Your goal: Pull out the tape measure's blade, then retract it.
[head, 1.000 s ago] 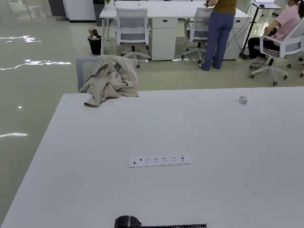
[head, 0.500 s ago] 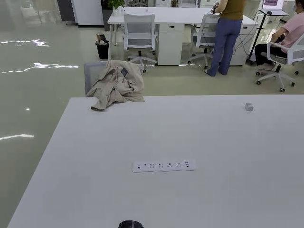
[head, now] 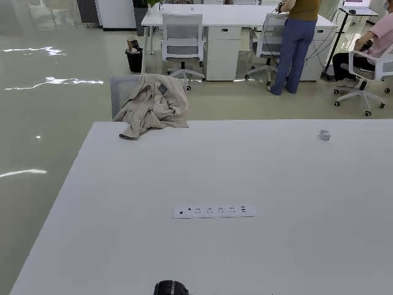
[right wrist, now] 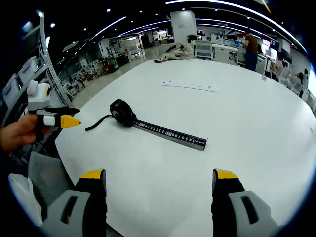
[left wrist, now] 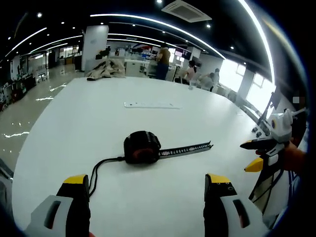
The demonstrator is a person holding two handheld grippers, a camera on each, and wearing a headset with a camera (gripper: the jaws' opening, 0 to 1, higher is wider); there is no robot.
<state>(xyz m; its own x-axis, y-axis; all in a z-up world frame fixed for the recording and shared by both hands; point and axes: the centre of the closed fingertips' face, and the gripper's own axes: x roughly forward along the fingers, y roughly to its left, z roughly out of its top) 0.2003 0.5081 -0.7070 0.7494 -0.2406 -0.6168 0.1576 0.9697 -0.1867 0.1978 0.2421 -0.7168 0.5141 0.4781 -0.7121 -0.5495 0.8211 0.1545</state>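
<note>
"Yellow tips at the bottom of each gripper view: how many pairs?"

"Two. The left tongs stand wide apart with nothing between them. The right tongs are the same, wide apart and bare. Both are by the near edge of the white counter."

"And the tape measure?"

"One tape measure, with a black case and a reddish patch on its side. It lies on the counter just ahead of both tongs, and neither touches it. Its blade is partly out and flat on the surface. One dark strap curls away from the other end of the case."

"Any writing?"

"Pale numerals run along the dark blade, a row of single digits. They are too small to read with certainty. I cannot make out any marking on the case."

"Farther out?"

"One white power strip lies mid-counter with a row of sockets. One small grey object sits near the far right; I cannot tell what it is. One beige jacket is draped over a grey chair at the far left corner."

"Beyond the counter?"

"Two people. One stands in blue trousers at a white desk. One sits in a pink top. One black bin stands on the glossy floor."
</note>
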